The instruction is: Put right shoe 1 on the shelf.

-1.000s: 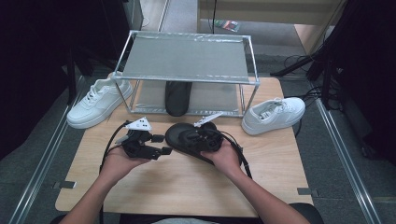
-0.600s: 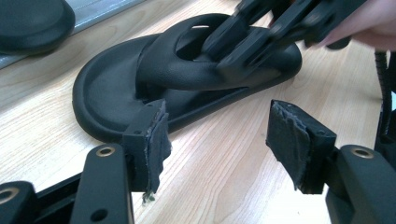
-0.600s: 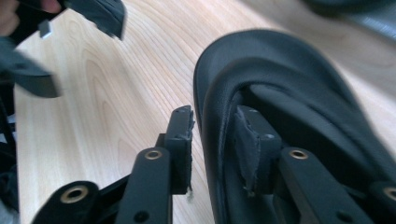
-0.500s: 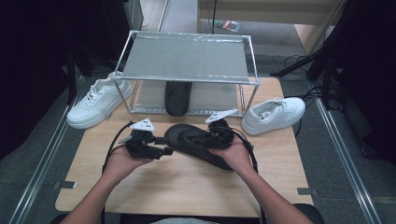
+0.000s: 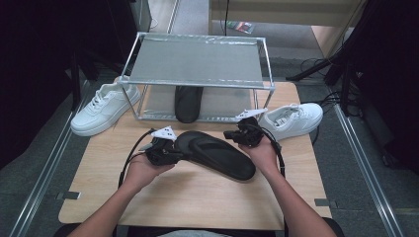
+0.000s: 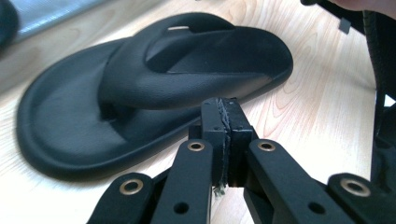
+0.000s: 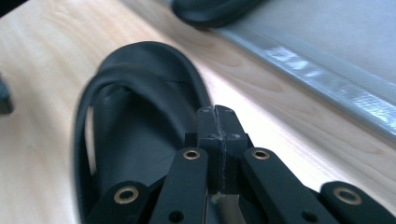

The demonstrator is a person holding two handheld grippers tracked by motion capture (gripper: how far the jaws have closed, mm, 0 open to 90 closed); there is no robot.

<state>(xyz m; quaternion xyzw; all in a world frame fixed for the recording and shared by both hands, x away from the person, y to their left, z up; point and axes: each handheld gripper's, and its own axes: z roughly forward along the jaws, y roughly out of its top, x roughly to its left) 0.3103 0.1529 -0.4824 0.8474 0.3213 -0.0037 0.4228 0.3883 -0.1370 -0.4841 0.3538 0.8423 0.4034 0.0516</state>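
Note:
A black flip-flop sandal (image 5: 217, 154) lies strap-up on the wooden table (image 5: 197, 197) between my two grippers. My left gripper (image 5: 179, 154) sits at the sandal's left end, and its jaws have just closed with nothing between them. The left gripper view shows the shut left gripper (image 6: 223, 109) just short of the sandal (image 6: 140, 88). My right gripper (image 5: 229, 134) is behind the sandal's right half, and its jaws have also just closed, empty. In the right gripper view, the shut right gripper (image 7: 217, 119) hangs over the sandal (image 7: 126, 116).
A wire rack (image 5: 197, 59) stands at the back of the table, with a second black sandal (image 5: 188, 101) on its lower shelf. One white sneaker (image 5: 101, 106) lies left of the rack and another (image 5: 291, 121) to its right. The rack's edge (image 7: 327, 60) runs close by my right gripper.
The sandal, bunched at the right gripper a second ago, now lies stretched out flat on the table. The right hand has moved right, and both grippers' jaws have closed.

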